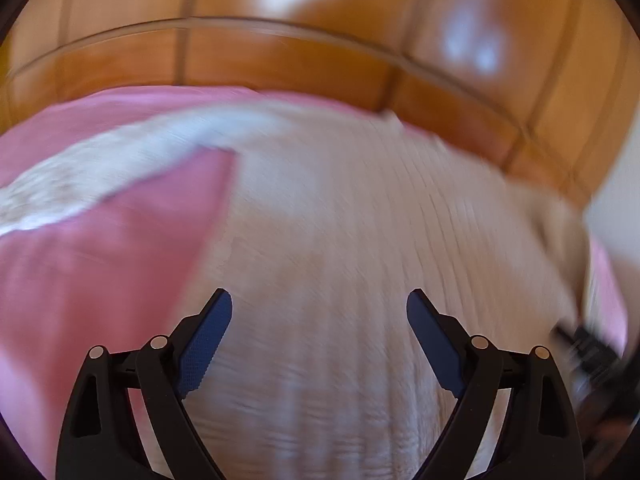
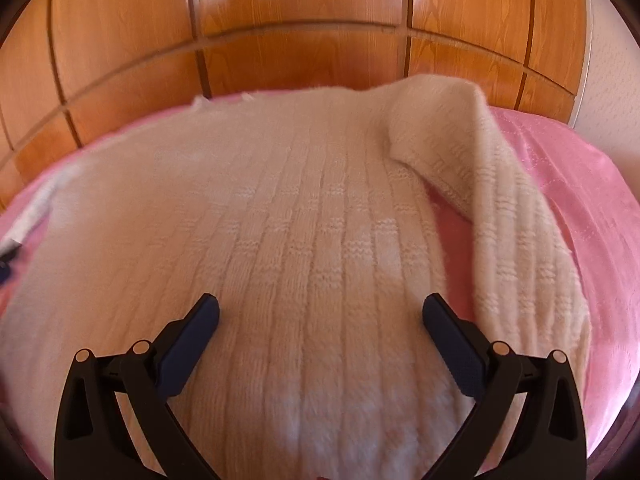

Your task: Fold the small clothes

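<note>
While the cream sweater (image 2: pixel 304 240) lies on the pink bedspread (image 2: pixel 580 184), both grippers (image 1: pixel 319 308) (image 2: pixel 320 312) gape wide, empty

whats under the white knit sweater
The white knit sweater lies on a pink bed cover, which shows around it. Whatever sits directly beneath its middle is covered.

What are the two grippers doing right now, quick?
Left gripper: open, nothing held, above the cream sweater.
Right gripper: open, nothing held, above the same sweater.

Cream knit sweater (image 2: pixel 304 216) flat on pink bedspread (image 2: pixel 576 168)
</note>
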`<state>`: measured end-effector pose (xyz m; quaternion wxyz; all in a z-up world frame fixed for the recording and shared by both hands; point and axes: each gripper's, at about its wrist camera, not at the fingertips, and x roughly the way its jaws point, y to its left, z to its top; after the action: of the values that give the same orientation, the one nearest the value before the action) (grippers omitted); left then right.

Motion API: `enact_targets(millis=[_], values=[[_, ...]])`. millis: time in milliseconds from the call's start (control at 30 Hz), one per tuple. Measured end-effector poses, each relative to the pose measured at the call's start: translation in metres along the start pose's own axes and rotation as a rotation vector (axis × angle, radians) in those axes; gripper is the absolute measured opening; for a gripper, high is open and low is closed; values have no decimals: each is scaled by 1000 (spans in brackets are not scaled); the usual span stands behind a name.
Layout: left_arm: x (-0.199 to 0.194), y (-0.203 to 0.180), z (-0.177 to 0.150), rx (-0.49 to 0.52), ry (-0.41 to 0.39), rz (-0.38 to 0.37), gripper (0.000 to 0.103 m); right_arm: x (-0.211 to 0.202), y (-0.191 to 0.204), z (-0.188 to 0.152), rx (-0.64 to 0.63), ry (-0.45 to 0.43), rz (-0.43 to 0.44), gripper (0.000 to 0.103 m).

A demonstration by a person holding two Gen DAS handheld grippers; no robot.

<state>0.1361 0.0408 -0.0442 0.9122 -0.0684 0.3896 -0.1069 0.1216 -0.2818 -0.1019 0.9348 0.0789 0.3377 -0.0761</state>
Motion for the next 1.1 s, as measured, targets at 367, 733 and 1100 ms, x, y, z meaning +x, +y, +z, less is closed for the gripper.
enact_targets(millis=[367,733,1100], values=[[14,2,-9,42,18,33,91,12,-126,35,34,16,-301,101],[14,1,-14,47,22,10,97,-41,-228,37,437,-95,-391,101],[-35,30,-18,-48,-34,12,76,-67,-127,-26,332,66,378,78]])
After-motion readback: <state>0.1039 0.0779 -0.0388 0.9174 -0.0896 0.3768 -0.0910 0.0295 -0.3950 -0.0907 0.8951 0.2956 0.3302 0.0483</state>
